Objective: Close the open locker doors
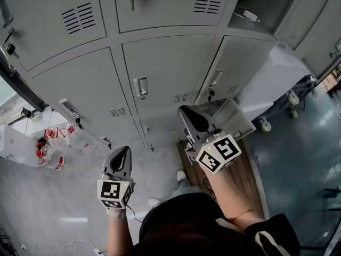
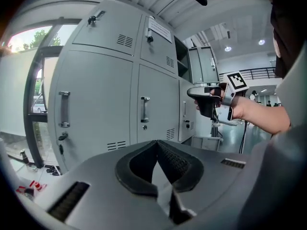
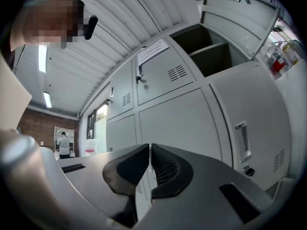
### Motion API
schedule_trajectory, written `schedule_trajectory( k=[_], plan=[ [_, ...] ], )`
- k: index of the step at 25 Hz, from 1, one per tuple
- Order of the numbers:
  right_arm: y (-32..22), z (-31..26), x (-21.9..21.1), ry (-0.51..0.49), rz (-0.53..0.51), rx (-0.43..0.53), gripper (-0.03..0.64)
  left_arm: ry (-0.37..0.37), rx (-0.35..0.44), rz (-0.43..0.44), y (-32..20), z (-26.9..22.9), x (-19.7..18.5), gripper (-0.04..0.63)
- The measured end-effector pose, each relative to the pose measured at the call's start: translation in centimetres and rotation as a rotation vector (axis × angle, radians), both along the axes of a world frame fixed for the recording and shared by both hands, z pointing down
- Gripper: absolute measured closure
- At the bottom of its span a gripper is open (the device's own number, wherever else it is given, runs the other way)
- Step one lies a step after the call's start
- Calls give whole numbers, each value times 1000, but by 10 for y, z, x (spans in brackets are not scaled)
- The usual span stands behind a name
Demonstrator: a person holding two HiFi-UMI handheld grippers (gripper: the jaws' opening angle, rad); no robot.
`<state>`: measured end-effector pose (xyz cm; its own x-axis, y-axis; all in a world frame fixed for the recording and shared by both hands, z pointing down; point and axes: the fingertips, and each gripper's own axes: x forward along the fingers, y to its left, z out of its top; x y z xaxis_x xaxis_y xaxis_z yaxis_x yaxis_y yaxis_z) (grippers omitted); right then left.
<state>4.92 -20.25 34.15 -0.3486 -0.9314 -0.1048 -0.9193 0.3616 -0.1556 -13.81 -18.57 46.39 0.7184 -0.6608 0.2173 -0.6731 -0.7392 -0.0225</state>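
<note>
you're holding left gripper (image 1: 122, 152) and right gripper (image 1: 187, 112) pressed together, both empty, facing grey lockers (image 1: 160, 73); upper locker door (image 3: 237, 8) standing open.

Bright, even daylight from window (image 2: 29, 40); fisheye-warped edges, dark vignetted corners.

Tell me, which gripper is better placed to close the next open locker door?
Right. The right gripper is beside the open lower door; the left gripper faces closed doors further left.
</note>
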Motion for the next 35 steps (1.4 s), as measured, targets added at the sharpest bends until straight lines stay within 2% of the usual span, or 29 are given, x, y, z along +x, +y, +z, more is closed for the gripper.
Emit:
schedule_trajectory(
  k=[10, 15, 18, 25, 30, 35],
  plan=[
    [12, -23, 186, -41, 211, 76, 577, -7, 13, 123, -31, -17, 156, 577],
    [32, -42, 269, 35, 347, 130, 577, -11, 53, 201, -38, -24, 228, 577],
    [46, -52, 310, 27, 406, 161, 577, -14, 55, 235, -39, -27, 264, 577],
    [81, -63, 378, 20, 584, 195, 577, -29, 42, 382, -31, -27, 324, 577],
    [118, -73, 405, 55, 730, 197, 575, -14, 47, 489, -28, -32, 350, 577],
    [155, -90, 429, 88, 831, 205, 559, 8, 45, 594, -17, -35, 381, 577]
  ],
)
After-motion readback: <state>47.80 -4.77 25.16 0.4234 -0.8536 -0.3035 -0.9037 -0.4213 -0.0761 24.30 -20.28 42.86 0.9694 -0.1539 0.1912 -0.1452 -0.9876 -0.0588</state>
